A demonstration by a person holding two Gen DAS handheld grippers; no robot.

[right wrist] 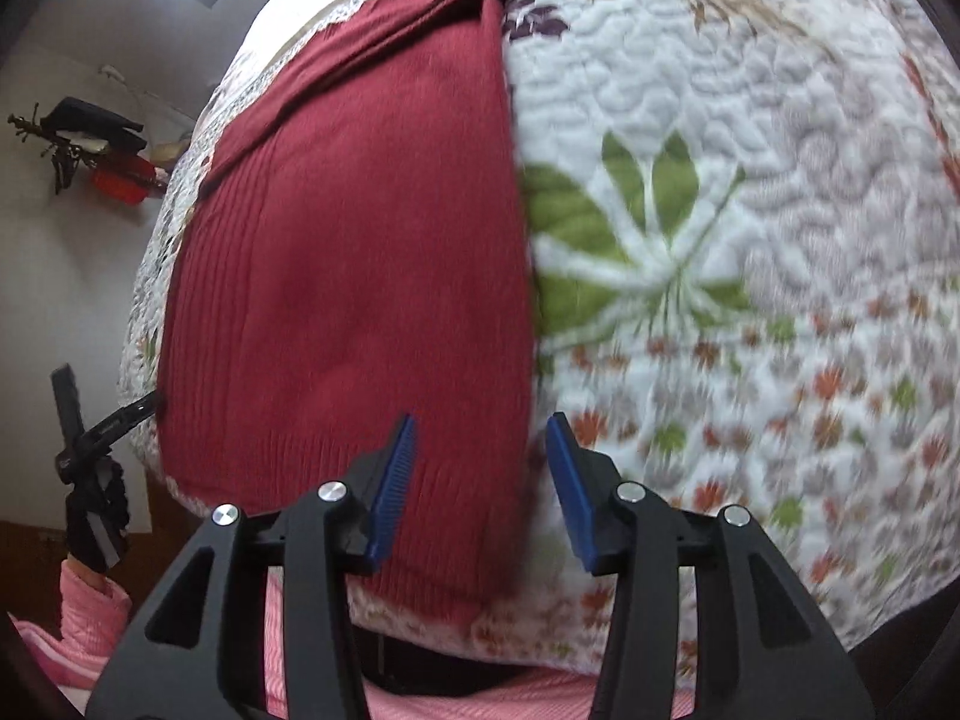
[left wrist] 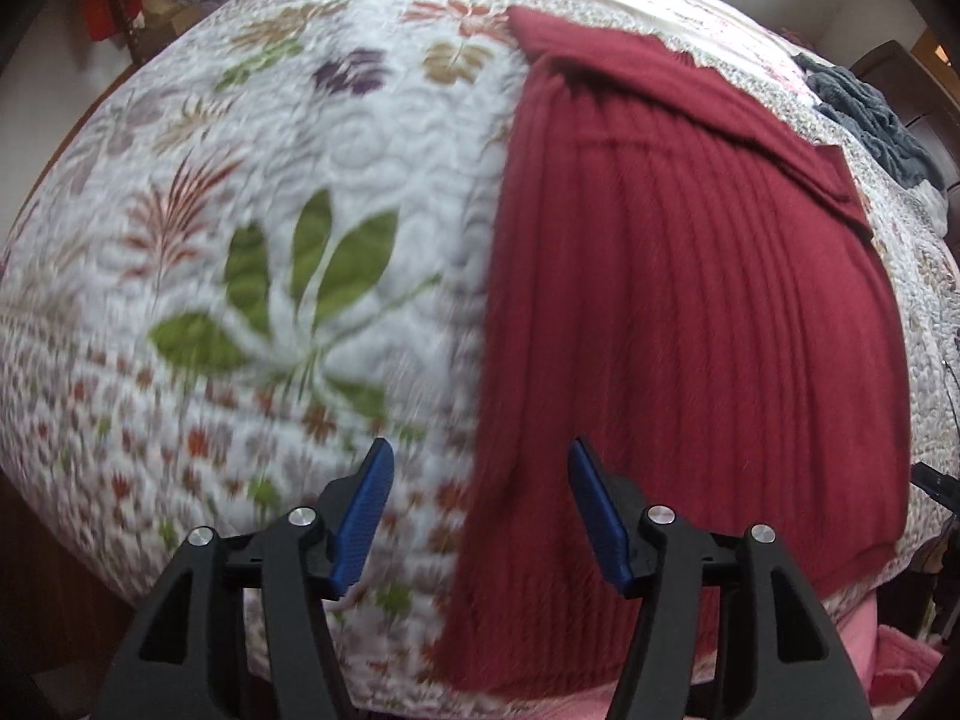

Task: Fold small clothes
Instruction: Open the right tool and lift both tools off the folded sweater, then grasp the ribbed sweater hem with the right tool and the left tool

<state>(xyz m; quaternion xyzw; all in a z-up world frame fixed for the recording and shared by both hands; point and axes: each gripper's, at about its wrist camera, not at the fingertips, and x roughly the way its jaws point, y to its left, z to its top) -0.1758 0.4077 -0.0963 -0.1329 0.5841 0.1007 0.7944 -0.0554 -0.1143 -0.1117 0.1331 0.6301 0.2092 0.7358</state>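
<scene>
A dark red ribbed knit garment lies flat on a floral quilt, with a sleeve folded across its far end. My left gripper hovers open over the garment's left edge near its hem, holding nothing. In the right wrist view the same garment fills the left half, on the quilt. My right gripper is open above the garment's right edge near the hem, nothing between its blue pads.
A grey-blue fuzzy cloth lies at the bed's far right. A pink sleeve and the other gripper show at lower left in the right wrist view. Hanging clothes are on the wall.
</scene>
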